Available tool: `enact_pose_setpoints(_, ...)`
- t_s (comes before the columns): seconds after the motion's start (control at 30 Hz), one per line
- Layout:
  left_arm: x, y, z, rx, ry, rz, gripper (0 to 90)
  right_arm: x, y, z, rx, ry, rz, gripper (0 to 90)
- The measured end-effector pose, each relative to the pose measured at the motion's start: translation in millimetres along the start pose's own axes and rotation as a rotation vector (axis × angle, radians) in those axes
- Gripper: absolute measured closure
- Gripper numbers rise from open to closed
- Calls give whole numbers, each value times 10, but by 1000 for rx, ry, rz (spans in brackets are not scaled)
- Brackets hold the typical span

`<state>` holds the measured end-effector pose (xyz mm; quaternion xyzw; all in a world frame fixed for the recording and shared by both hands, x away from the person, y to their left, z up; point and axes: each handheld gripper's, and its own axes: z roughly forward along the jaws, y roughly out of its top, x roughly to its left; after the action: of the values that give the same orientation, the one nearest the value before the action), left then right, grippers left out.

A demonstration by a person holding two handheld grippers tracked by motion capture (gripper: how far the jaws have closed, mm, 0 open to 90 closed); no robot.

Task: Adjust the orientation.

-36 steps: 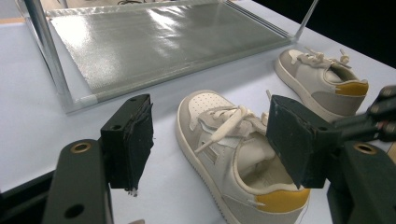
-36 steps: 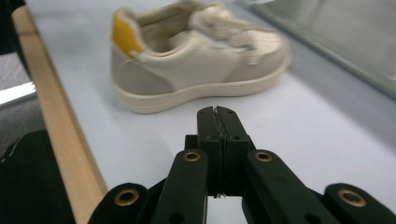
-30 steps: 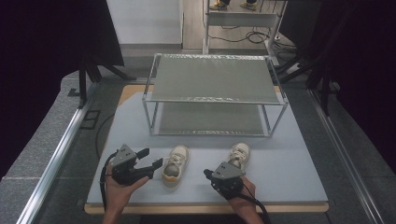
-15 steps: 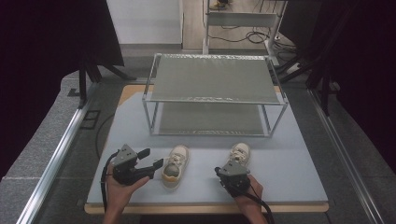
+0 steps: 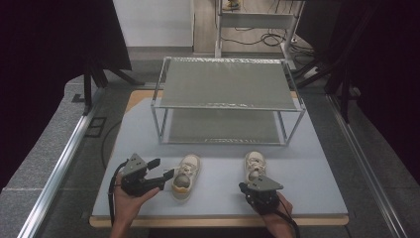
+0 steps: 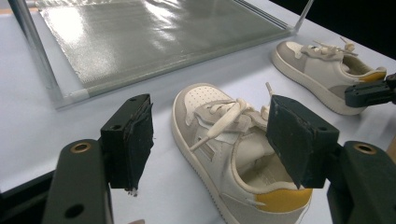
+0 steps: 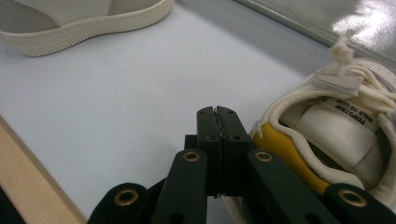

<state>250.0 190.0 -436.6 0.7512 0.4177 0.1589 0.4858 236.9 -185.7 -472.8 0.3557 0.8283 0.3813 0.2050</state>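
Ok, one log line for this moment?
left tool: open, astride left shoe | right tool: shut, beside right shoe heel | rack: empty

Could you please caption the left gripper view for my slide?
Open left gripper straddles the heel of a cream shoe beside a wire rack.

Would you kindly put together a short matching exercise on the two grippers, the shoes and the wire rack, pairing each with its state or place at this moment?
Column one:
1. left gripper
2. right gripper
3. left shoe
4. rack

Column two:
A. jaws pressed together, beside a yellow heel tab
B. stands at the far side of the table, both shelves bare
C. jaws wide apart, on either side of a shoe's heel
D. lies on the table, toe pointing toward the rack, heel between open jaws

Pairs: 1-C, 2-A, 3-D, 4-B
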Motion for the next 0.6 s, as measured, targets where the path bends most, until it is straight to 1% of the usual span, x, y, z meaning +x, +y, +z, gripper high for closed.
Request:
enact_pose_setpoints(0.07, -6, 1, -3, -1, -2, 2, 322, -36, -28, -34, -3, 7, 12, 873)
enact_pose_setpoints(0.23, 6, 4, -20, -5, -1, -2, 322, -93, -80, -101, -9, 17, 19, 867)
enact_pose_setpoints(0.47, 23, 11, -58, -15, 2, -4, 322, -122, -85, -122, -3, 26, 23, 864)
enact_pose_setpoints(0.6, 32, 10, -63, -15, 5, -5, 322, -149, -84, -137, -11, 59, 32, 842)
